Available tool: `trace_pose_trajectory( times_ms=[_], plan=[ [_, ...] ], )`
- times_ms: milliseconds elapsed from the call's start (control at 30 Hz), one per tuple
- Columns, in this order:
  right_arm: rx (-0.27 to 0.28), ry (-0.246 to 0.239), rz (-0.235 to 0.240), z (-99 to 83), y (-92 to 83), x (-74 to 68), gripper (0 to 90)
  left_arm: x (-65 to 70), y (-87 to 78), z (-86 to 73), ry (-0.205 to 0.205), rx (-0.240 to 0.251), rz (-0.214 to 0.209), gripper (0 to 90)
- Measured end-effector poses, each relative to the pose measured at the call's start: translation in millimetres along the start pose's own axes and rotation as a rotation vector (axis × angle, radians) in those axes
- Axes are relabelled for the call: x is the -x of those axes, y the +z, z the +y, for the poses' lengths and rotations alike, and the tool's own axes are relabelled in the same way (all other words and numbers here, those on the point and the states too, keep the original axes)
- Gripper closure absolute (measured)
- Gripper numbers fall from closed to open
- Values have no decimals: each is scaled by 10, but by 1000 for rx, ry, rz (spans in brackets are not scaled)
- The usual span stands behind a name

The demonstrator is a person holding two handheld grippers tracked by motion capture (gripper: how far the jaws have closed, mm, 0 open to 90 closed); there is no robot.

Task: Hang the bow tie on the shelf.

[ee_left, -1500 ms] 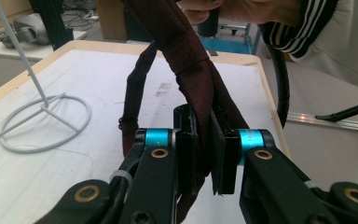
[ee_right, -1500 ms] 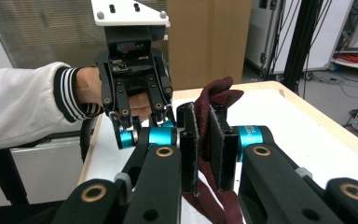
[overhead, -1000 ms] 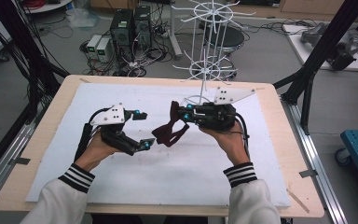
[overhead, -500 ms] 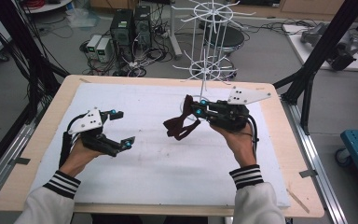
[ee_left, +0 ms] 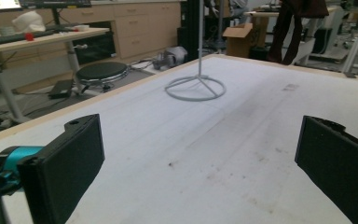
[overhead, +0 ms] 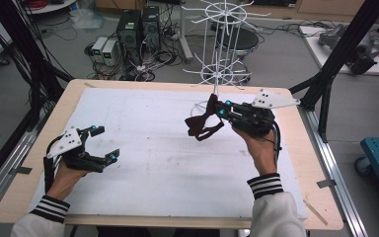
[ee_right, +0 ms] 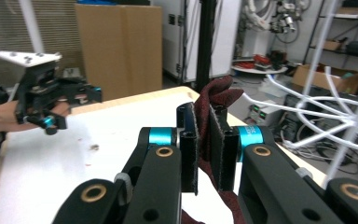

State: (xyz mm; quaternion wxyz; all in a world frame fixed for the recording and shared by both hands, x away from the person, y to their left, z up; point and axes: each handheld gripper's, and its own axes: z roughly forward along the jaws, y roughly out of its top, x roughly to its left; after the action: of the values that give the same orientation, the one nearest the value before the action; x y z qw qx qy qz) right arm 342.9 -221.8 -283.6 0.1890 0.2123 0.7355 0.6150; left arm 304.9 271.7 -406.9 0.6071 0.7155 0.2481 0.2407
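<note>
- Nearest, two forearms in white sleeves with black-and-white striped cuffs come in over the near edge of the table, which carries a white mat inside a bare wooden border.
- The left hand lies low over the mat's near-left part, wrist straight, holding the left gripper pointed toward the right and slightly away.
- Its jaws are spread wide with nothing between them; in the left gripper view only bare, faintly stained mat lies between the two black pads.
- Farther in, the right hand reaches forward over the mat's right part, wrapped under the right gripper, whose nose points left.
- That gripper is clenched on a dark red cloth; in the right gripper view the fabric is pinched between the pads and rises above them.
- The cloth hangs off the jaw tips in loops, lifted above the mat, just in front of the white wire rack.
- The rack stands on a ring base at the far side of the table.
- Beyond the table, computer towers and cables sit on the floor.
</note>
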Motion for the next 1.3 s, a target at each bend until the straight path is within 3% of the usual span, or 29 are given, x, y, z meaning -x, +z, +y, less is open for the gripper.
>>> trace_pose_trajectory(
  times_ms=[100,567,900,1100,1300],
  plan=[
    [-2,2,-24,12,-20,31,840,7,-59,-99,18,8,41,17],
    [-2,18,-108,92,3,183,839,3,-208,-441,-8,58,95,17],
    [-12,6,-167,220,28,275,838,-12,-190,-463,-19,74,89,17],
    [-9,12,-187,276,91,324,838,-20,-225,-487,-37,113,97,17],
    [-7,18,-202,310,165,348,837,-13,-227,-490,-29,115,98,17]
  ],
)
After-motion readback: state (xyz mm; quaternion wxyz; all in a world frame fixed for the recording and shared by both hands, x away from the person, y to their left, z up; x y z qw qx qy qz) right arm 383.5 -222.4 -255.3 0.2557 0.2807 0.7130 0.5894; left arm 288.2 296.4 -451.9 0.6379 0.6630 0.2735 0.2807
